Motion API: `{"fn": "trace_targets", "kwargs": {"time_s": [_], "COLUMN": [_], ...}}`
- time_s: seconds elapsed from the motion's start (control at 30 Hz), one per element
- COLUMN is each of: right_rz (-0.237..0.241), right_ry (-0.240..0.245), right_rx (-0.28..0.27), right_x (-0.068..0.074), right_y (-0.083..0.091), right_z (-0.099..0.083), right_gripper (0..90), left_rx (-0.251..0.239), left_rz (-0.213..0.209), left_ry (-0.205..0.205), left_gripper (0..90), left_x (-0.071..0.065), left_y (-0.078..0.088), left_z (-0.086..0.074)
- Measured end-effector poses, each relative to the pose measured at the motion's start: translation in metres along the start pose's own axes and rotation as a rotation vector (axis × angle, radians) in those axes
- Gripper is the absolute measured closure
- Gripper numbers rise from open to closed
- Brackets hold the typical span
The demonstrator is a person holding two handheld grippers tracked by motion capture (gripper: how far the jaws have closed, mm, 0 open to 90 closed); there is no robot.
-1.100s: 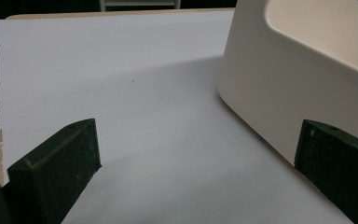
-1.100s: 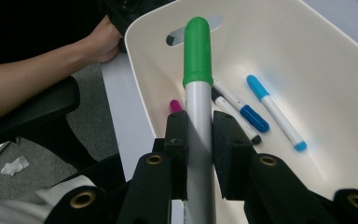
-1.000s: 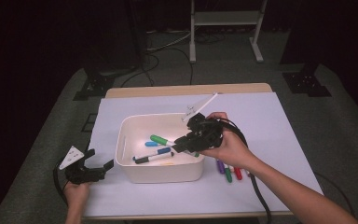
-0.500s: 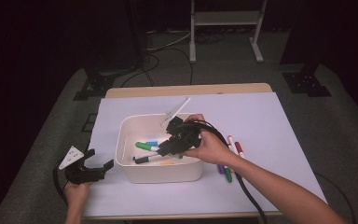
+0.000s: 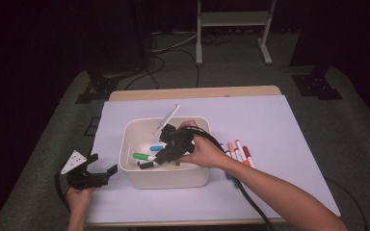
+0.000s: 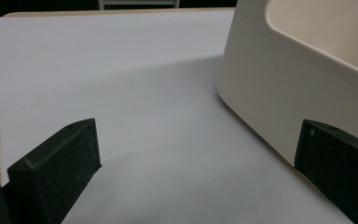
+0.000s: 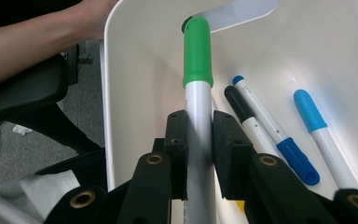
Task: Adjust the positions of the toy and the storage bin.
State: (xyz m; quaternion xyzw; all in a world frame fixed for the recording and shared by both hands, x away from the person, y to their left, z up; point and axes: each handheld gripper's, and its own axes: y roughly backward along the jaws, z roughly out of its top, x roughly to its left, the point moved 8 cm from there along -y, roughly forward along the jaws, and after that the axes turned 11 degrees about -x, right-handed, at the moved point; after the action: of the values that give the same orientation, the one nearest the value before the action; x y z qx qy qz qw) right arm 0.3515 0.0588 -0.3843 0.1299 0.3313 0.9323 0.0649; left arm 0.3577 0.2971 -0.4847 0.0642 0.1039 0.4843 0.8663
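My right gripper [image 7: 198,135] is shut on a white marker with a green cap [image 7: 197,56], which sticks out ahead of the jaws. In the high view the right gripper [image 5: 161,158] reaches down into the white bin [image 5: 166,180], with the green-capped marker [image 5: 143,156] low over the bin's left half. A black-capped marker [image 7: 242,112], a dark blue one [image 7: 270,126] and a light blue one [image 7: 314,121] lie on the bin's floor. My left gripper [image 5: 103,163] rests open on the white sheet left of the bin, jaws wide apart around nothing [image 6: 196,163].
Several coloured markers [image 5: 238,151] lie on the white sheet [image 5: 279,125] just right of the bin. The bin's wall [image 6: 270,79] stands close beside my left gripper's right jaw. Cables and stand legs sit on the floor beyond the table.
My right hand has carried the green-capped marker leftward and down, from the bin's right rim into the bin. The left gripper has stayed still.
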Motion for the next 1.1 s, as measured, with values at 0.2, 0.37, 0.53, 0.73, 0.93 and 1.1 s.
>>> {"fn": "trace_targets", "kwargs": {"time_s": [0.2,0.37,0.53,0.73,0.93,1.1], "right_rz": [0.012,0.016,0.017,0.010,-0.013,-0.030], "right_ry": [0.002,0.014,0.016,0.017,0.033,0.023], "right_rx": [0.028,0.046,0.066,0.088,0.062,0.017], "right_x": [-0.003,-0.002,-0.002,-0.003,-0.002,-0.004], "right_y": [-0.013,-0.021,-0.027,-0.028,-0.020,0.006], "right_z": [-0.002,-0.003,-0.005,-0.007,0.000,0.005], "right_gripper": [75.8,75.8,75.8,75.0,69.2,66.2], "left_rx": [0.003,0.003,0.001,0.003,0.001,0.004], "left_rz": [-0.001,-0.003,-0.002,-0.004,-0.006,-0.007], "left_ry": [0.000,0.002,0.002,0.004,0.009,0.006], "left_gripper": [0.0,0.0,0.0,0.0,0.0,0.0], "left_x": [0.000,0.000,0.000,0.000,0.000,0.000], "left_y": [0.000,0.000,0.000,0.000,0.000,0.000], "left_z": [0.000,0.000,0.000,0.000,0.000,0.000]}}
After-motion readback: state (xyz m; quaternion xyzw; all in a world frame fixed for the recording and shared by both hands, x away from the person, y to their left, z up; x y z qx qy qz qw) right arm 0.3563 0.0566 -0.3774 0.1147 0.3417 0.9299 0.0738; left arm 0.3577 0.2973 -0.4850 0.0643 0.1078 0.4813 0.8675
